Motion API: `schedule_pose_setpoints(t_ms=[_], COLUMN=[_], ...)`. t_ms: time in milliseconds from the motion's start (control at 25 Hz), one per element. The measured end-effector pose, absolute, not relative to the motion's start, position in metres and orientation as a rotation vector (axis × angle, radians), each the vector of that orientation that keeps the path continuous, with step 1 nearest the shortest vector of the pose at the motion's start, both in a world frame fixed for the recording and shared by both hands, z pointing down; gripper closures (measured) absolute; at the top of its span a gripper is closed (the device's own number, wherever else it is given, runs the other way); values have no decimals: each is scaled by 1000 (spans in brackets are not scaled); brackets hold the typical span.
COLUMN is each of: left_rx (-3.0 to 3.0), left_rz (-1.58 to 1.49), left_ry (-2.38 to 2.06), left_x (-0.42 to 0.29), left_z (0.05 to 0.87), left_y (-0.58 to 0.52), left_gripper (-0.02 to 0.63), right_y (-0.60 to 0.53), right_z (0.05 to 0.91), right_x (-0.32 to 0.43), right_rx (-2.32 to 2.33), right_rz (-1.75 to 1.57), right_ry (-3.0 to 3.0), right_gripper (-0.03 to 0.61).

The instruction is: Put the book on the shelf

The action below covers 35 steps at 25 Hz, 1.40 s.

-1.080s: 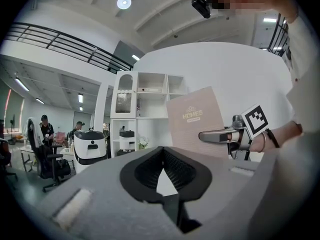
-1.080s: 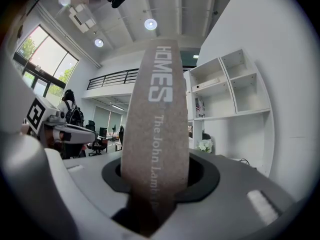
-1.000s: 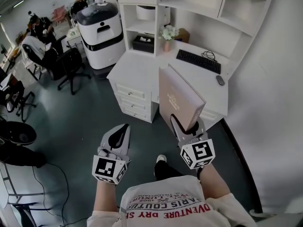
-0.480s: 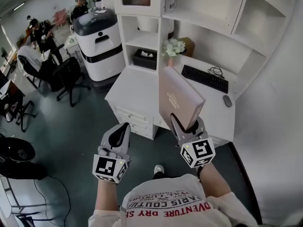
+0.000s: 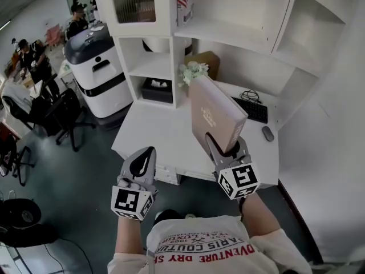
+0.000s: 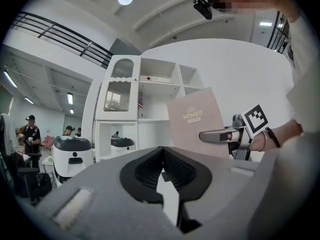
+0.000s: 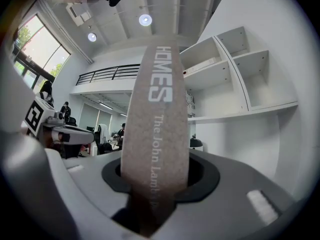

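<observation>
Right gripper (image 5: 226, 147): jaws pinching the lower end of the book (image 5: 214, 114), one jaw on each cover, with the spine facing the right gripper view and filling the gap between the pads. The book stands nearly upright, leaning slightly toward the upper left of the head view, in the centre of the frame, held in the air above the white desk (image 5: 153, 135) and touching neither the desk nor the shelf unit (image 5: 231, 21). Its tan cover carries the printed word "HOMES", legible in the left gripper view (image 6: 196, 120) and along the spine in the right gripper view (image 7: 158, 129). Left gripper (image 5: 144, 160): jaws pressed together at the tips, nothing between them, held at lower left of centre in the head view, well apart from the book and beside the right gripper. The shelf unit occupies the top of the head view, with open white compartments above the desk. On the desk, right of the book: a black keyboard (image 5: 252, 110) and a mouse (image 5: 267, 133) just beside it. Behind the book: a small bunch of pale flowers (image 5: 193, 71). A dark box (image 5: 156, 89) sits in a lower compartment, left of the flowers. At upper left: a white and black machine (image 5: 94, 67), a black office chair (image 5: 67, 110), and people (image 5: 28, 56) farther back.
</observation>
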<state>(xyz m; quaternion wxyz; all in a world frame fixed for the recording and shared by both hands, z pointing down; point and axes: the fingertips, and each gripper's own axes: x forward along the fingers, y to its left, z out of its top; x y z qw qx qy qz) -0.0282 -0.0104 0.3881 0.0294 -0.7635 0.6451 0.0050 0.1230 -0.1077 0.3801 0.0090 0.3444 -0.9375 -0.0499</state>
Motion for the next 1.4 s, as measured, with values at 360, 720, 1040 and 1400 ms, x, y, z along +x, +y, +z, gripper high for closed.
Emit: schedule_pose_setpoints(t_ms=[360, 720, 1040, 1400], left_rx=[-2489, -2556, -2592, -2603], left_rz=[12, 45, 55, 100], left_ry=[1748, 1521, 1389, 1315], left_x=[-54, -89, -115, -144], left_z=[362, 328, 316, 302], left_y=[-109, -173, -194, -210], left_gripper=[609, 609, 609, 609], right_y=[-179, -236, -271, -303], right_z=[346, 304, 230, 173], right_x=[94, 54, 20, -10], right_rx=[1280, 1485, 1620, 1750], right_rz=[-238, -307, -489, -549], right_ry=[-2856, -2734, -2645, -2534], right_gripper=[405, 405, 405, 403])
